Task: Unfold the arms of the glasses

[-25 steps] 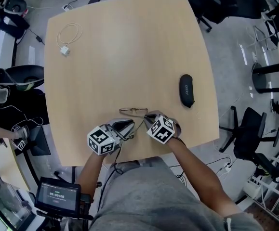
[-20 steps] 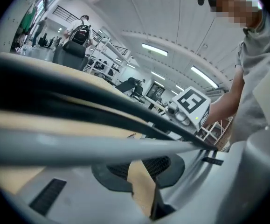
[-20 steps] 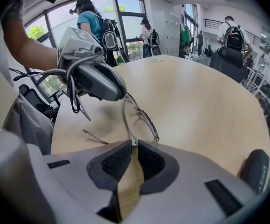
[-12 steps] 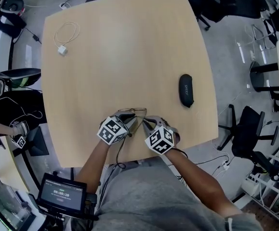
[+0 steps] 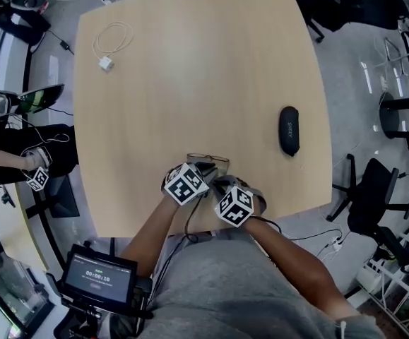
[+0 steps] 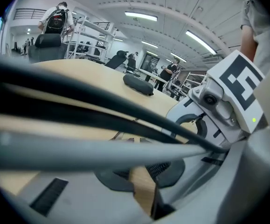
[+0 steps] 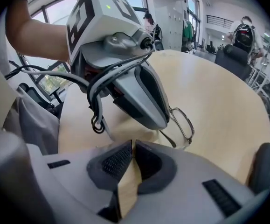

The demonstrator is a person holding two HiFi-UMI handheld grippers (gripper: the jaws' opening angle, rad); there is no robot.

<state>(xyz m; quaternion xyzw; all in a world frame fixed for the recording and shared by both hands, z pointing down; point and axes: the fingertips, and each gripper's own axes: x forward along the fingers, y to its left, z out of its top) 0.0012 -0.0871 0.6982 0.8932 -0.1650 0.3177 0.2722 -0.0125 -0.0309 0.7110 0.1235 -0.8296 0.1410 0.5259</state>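
The glasses (image 5: pixel 208 162) lie on the wooden table (image 5: pixel 190 62) at lower middle of the head view, right at the tip of the left gripper (image 5: pixel 203 169), whose jaws are barely parted, gripping nothing visible, while the right gripper (image 5: pixel 220 183), just below-right, is closed and empty.

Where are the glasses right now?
In the head view the glasses lie near the front edge of the table, just beyond the left gripper, with the dark case further right.

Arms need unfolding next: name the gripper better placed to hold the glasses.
Left. The left gripper has its tip at the glasses; the right gripper, jaws together and empty, sits short of them.
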